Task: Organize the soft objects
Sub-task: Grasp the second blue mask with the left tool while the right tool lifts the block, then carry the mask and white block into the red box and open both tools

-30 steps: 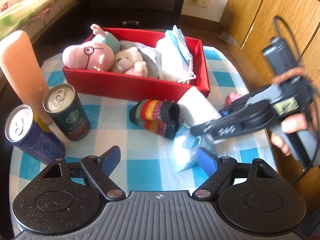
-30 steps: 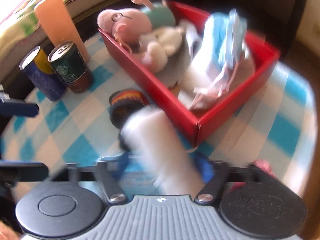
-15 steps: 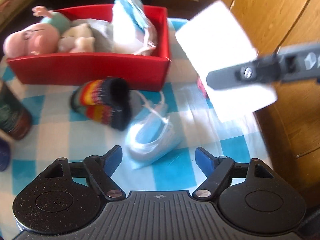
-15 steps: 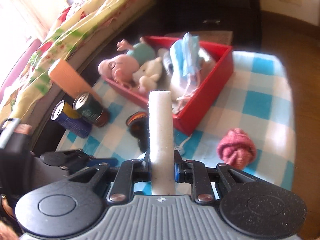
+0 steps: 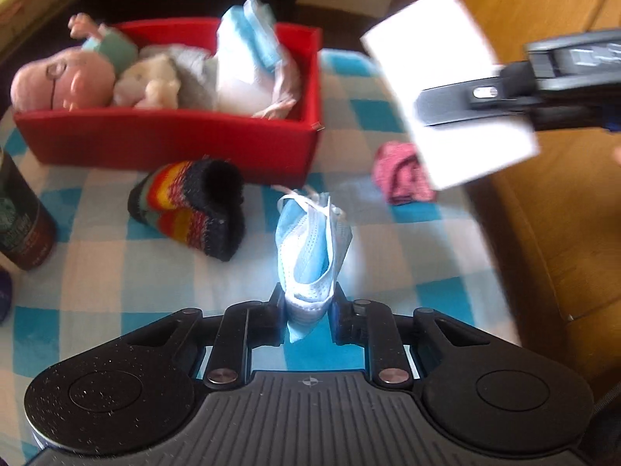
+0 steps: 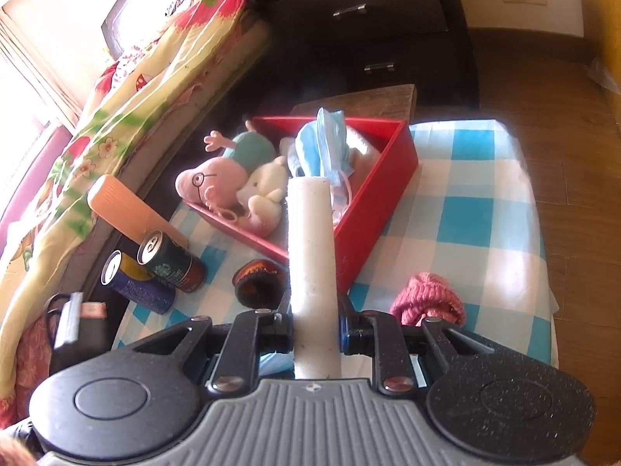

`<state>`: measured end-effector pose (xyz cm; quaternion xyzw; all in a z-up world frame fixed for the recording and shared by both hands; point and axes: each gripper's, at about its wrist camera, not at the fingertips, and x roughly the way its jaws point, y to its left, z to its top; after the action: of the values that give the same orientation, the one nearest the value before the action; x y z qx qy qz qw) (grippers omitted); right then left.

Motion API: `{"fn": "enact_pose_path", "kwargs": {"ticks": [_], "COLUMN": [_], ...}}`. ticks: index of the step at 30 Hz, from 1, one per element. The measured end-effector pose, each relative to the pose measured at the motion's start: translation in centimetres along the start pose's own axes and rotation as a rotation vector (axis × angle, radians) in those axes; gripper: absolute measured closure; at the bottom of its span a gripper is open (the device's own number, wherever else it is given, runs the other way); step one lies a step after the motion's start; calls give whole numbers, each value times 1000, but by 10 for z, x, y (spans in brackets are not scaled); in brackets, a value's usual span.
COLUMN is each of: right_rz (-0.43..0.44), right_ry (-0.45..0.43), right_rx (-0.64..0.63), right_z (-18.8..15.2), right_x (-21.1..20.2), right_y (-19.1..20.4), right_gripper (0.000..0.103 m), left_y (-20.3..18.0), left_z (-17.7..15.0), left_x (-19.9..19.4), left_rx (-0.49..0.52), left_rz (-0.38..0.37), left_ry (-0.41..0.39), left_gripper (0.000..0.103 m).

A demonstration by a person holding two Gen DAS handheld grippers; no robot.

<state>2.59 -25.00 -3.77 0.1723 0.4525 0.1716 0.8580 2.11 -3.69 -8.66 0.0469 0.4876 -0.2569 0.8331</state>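
Observation:
My left gripper (image 5: 306,316) is shut on a blue face mask (image 5: 310,248) and holds it above the checked cloth. My right gripper (image 6: 315,328) is shut on a white sponge block (image 6: 312,264), held edge-on in the air; in the left wrist view the block (image 5: 446,77) hangs at the upper right. A red box (image 5: 170,143) at the back holds a pink pig plush (image 5: 64,83), a white bear (image 5: 149,85) and a pack of masks (image 5: 248,58). A striped sock roll (image 5: 194,206) and a pink knitted roll (image 5: 403,173) lie on the cloth.
Two drink cans (image 6: 170,262) and an orange ribbed cylinder (image 6: 124,209) stand at the table's left edge. A bed with a flowered cover (image 6: 116,124) and a dark drawer chest (image 6: 372,35) lie beyond. Wooden cabinets (image 5: 543,194) are on the right.
My left gripper has closed on the blue mask and raised it off the cloth. My right gripper has lifted the white block higher, from beside the box.

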Motion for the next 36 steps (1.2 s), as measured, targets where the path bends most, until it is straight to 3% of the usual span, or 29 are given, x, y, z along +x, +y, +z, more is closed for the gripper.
{"fn": "enact_pose_path", "kwargs": {"ticks": [6,11,18,29,36], "right_rz": [-1,12,8,-57,-7], "right_ry": [-20,-50,-68,33,-45], "right_rx": [-14,-11,-47,-70,-56], "right_z": [-2,2,4,-7,6], "right_x": [-4,-11,-11,16,-1], "right_y": [5,9,20,20,33], "right_gripper": [103,103,103,103,103], "left_y": [-26,-14,16,32,37], "left_z": [-23,-27,-4,8,27], "left_x": [-43,-44,-61,-70,-92], "left_rx": [91,34,-54,-129,-153], "left_rz": [-110,-77,-18,-8,-8], "left_ry": [-78,-62,-143,-175,-268], "left_gripper": [84,84,83,83,82]}}
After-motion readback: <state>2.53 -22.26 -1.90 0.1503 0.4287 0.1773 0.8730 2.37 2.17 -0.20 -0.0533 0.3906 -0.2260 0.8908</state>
